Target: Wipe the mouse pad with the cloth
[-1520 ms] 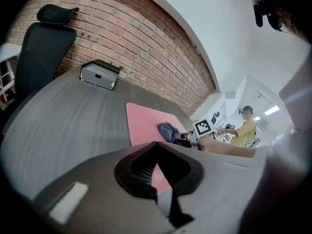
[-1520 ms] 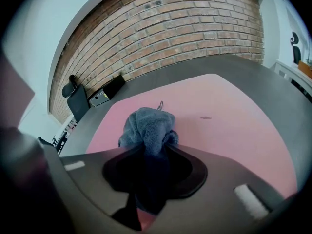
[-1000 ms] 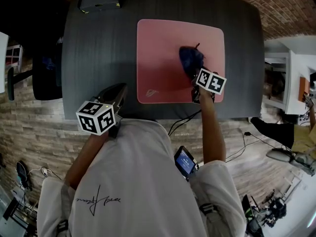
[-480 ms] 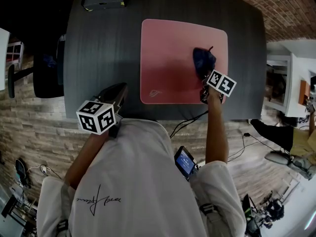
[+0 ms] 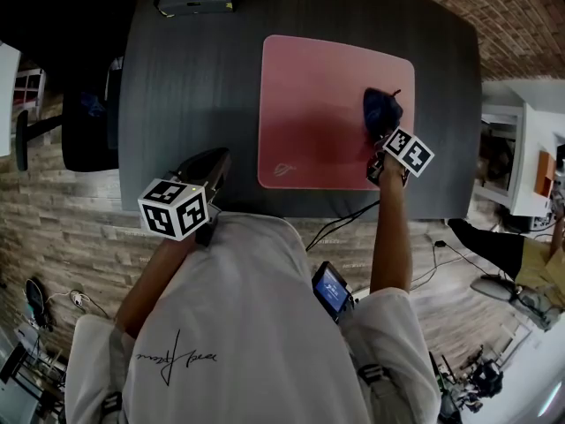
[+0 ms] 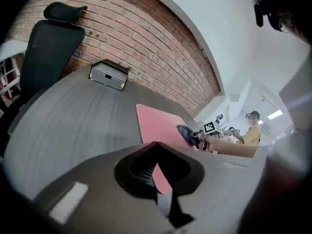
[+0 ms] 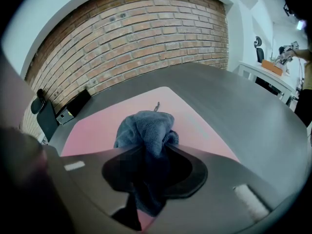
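Cloth (image 7: 146, 126) — dark blue, bunched — sits pinched in the right gripper (image 7: 145, 149), on the right side of the pink mouse pad (image 5: 309, 104). Left gripper (image 6: 156, 144) — jaws pressed together, empty — hangs at the table (image 5: 185, 87) edge.

The person wears a white short-sleeved T-shirt (image 5: 238, 325) with a thin dark handwritten mark (image 5: 174, 356). Dark straps (image 5: 371, 375) lie over it. A small device (image 5: 331, 290) shows a lit blue screen. The left gripper (image 5: 214, 162) and right gripper (image 5: 381, 140) are dark grey, each carrying a white cube (image 5: 174, 208) with black square markers.
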Demonstrator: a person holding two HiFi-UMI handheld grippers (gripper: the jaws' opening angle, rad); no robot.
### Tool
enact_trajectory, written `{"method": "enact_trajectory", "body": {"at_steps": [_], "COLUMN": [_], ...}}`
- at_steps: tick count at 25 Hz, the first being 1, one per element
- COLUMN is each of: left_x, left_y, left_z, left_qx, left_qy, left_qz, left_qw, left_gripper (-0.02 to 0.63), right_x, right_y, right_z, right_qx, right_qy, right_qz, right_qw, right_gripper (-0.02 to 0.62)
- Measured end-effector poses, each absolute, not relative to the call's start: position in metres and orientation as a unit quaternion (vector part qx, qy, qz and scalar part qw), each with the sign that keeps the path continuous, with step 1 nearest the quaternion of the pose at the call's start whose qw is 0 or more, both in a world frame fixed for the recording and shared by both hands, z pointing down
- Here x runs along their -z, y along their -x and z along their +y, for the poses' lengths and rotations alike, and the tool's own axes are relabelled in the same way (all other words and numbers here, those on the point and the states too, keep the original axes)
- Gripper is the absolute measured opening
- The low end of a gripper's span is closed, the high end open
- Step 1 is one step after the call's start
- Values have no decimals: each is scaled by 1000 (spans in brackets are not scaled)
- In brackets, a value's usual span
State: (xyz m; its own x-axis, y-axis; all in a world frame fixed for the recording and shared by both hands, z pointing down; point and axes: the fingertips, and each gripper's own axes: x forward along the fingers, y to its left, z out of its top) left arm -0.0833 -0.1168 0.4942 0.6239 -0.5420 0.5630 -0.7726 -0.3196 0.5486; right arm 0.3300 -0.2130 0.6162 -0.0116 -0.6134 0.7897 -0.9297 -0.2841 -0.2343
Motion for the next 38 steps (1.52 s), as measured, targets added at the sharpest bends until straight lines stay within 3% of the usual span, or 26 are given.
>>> {"method": "enact_trajectory", "body": {"at_steps": [38], "left_x": [-496], "left_y": [102], "left_z": [-128], "left_qx": [-125], "left_qy": [-790], "left_qz": [-424], "left_qw": [424], "left_gripper": [6], "right_x": [-614], "right_y": [-242], "right_z": [-266], "right_qx": [-395], "right_qy": [-640], "right_qz": [-626], "right_qw": [209], "right_gripper": [109]}}
